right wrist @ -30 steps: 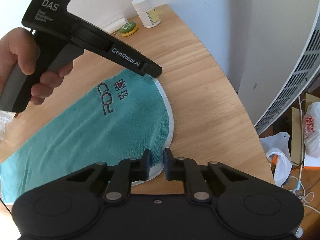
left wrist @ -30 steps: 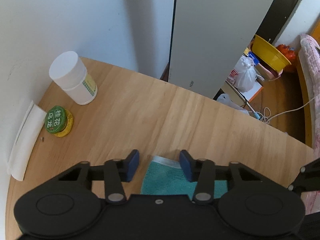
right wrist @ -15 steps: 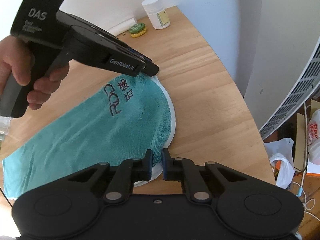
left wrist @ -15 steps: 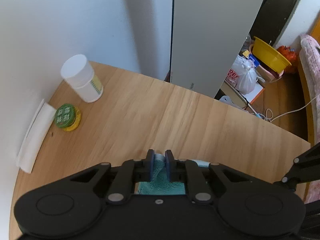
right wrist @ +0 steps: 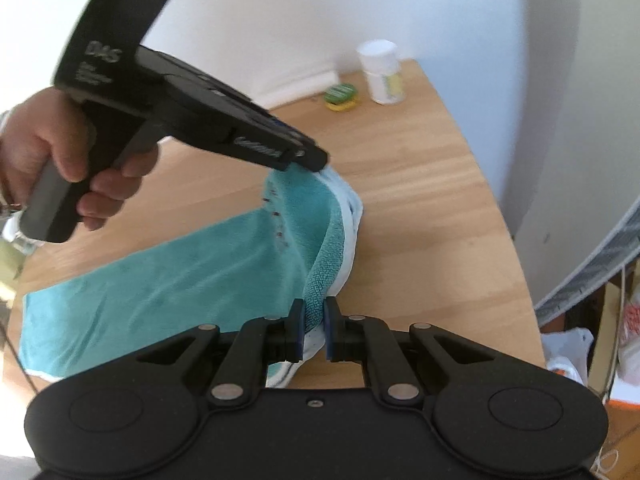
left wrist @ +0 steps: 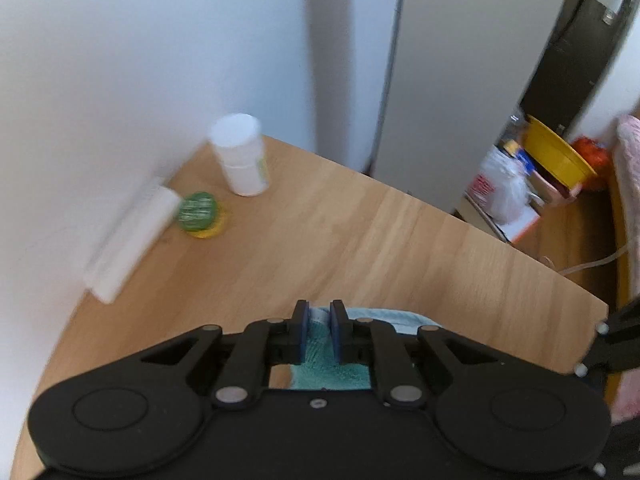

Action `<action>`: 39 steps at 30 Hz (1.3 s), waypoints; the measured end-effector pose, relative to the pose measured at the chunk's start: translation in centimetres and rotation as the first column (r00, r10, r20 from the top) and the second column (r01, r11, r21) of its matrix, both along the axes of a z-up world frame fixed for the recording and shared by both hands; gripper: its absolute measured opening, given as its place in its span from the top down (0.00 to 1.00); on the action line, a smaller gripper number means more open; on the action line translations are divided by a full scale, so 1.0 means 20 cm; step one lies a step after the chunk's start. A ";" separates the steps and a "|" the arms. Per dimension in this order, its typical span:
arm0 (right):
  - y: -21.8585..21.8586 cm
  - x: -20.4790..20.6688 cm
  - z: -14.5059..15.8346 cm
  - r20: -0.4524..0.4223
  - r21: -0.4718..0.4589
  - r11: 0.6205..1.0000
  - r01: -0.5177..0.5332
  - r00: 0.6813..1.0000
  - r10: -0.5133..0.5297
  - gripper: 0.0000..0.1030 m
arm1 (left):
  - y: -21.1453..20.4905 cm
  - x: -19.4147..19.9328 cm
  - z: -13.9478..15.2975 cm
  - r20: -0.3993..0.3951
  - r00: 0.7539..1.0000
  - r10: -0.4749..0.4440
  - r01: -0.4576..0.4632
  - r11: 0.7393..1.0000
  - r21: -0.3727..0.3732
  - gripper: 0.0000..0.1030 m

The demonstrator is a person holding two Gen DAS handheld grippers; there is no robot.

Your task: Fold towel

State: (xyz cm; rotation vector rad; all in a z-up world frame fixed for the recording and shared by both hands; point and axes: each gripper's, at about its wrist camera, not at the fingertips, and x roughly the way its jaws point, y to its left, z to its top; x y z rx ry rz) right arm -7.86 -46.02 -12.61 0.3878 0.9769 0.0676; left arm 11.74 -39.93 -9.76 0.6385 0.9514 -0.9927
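A teal towel [right wrist: 172, 280] with a white border lies on the wooden table [right wrist: 432, 216]; its right end is lifted off the surface. My left gripper [left wrist: 319, 316] is shut on the far corner of the towel [left wrist: 328, 368]. From the right wrist view this left gripper [right wrist: 310, 162] shows as a black tool held by a hand [right wrist: 60, 160], with the corner pinched at its tip. My right gripper [right wrist: 313, 312] is shut on the near corner of the same end. The edge hangs in a curve between the two corners.
At the table's far corner by the white wall stand a white bottle [left wrist: 240, 156], a green-lidded tin [left wrist: 199, 213] and a white folded strip [left wrist: 128, 240]. Beyond the table edge are a white appliance [left wrist: 460, 80], plastic bags [left wrist: 500, 188] and a yellow basin [left wrist: 554, 156].
The left gripper went from open over the towel's corner to shut on it. Both grippers have risen, lifting the towel's right end off the table; the right gripper stayed shut.
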 end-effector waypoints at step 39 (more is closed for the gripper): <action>1.65 0.23 0.36 0.141 0.051 0.864 -0.501 0.860 0.491 0.90 | 1.90 0.08 0.18 -0.070 0.920 0.385 -0.391 0.896 -0.212 0.89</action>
